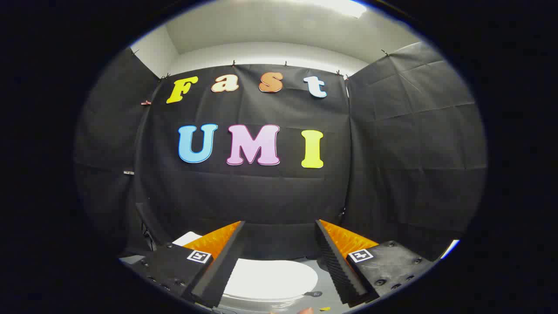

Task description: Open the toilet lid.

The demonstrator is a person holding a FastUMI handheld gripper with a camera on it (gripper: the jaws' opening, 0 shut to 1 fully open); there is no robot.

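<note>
The tongs (279, 257) stand wide open with nothing held, the two fingers (218, 270) spread apart like a V whose arms reach toward eleven and one o'clock. Each finger is a long wedge: the inner face is matte black and finely ribbed (the ridges show best on the right one), while the outer face is bright orange with a pebbled, moulded grain. Behind each wedge sits a flat black block studded with small round screw heads and bearing a little square black-and-white marker (199, 256). Between the fingers and below them, toward six o'clock, lies the toilet lid (272, 279), a smooth, glossy white oval that is down and closed, with a paler rim of the bowl curving just under its near edge. The fingers hang above it and touch nothing. To the lid's right, at about five o'clock, the floor (324, 272) is a plain grey, smooth surface with a small dark tag on it. A white boxy corner, likely the cistern (186, 238), peeks out behind the left finger at about ten o'clock. Beyond everything hangs creased black cloth (270, 196), pinned along its top edge, under a white ceiling.
</note>
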